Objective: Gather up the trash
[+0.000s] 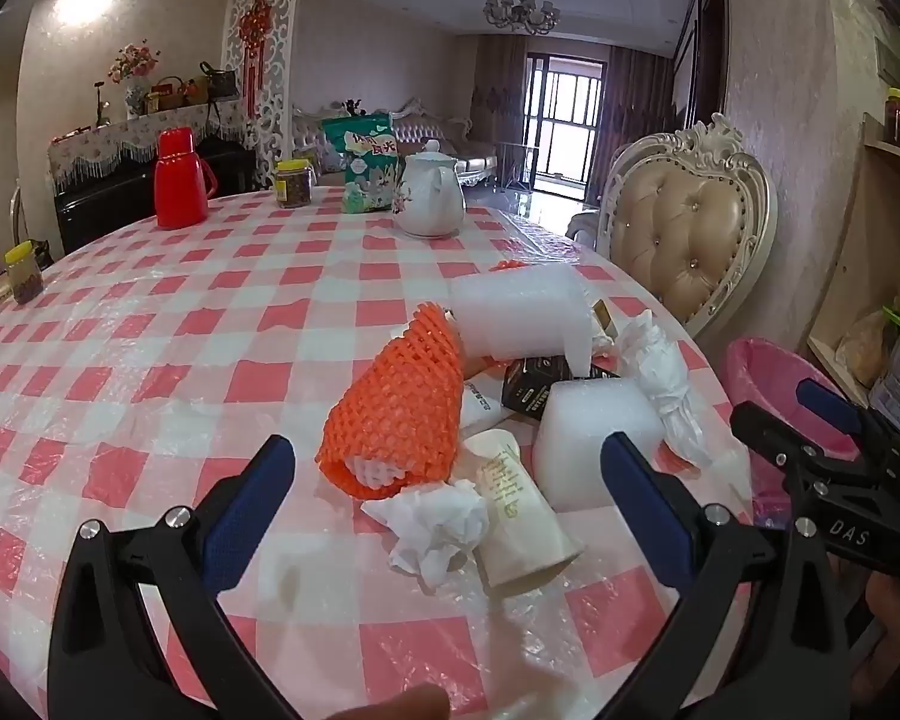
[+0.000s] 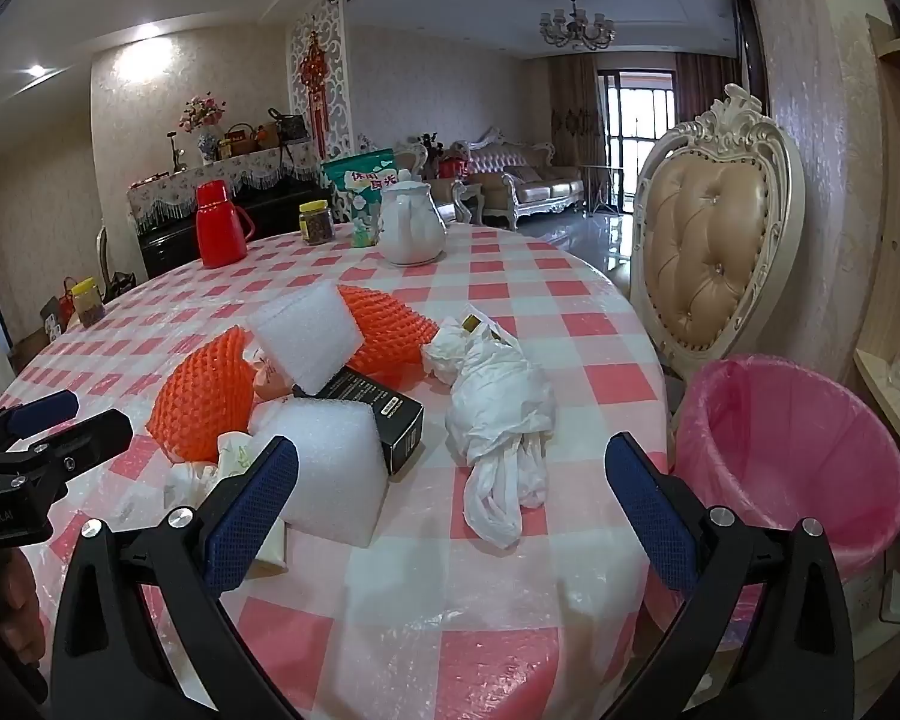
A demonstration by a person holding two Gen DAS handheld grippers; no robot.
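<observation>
Trash (image 2: 354, 408) piled mid-table beside the pink bin (image 2: 798, 456), nothing collected yet, left gripper (image 1: 450, 498) and right gripper (image 2: 450, 498) both gaping wide and empty, probably needing a dip onto the nearest scrap next.

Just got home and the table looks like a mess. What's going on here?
A person is holding a two-finger gripper in each hand over a heap of trash on the checked table. Both the left gripper and right gripper are open and empty. Orange foam netting, white foam blocks, a crumpled plastic bag and a paper cup still lie there. The pink-lined bin stands beside the table.
</observation>
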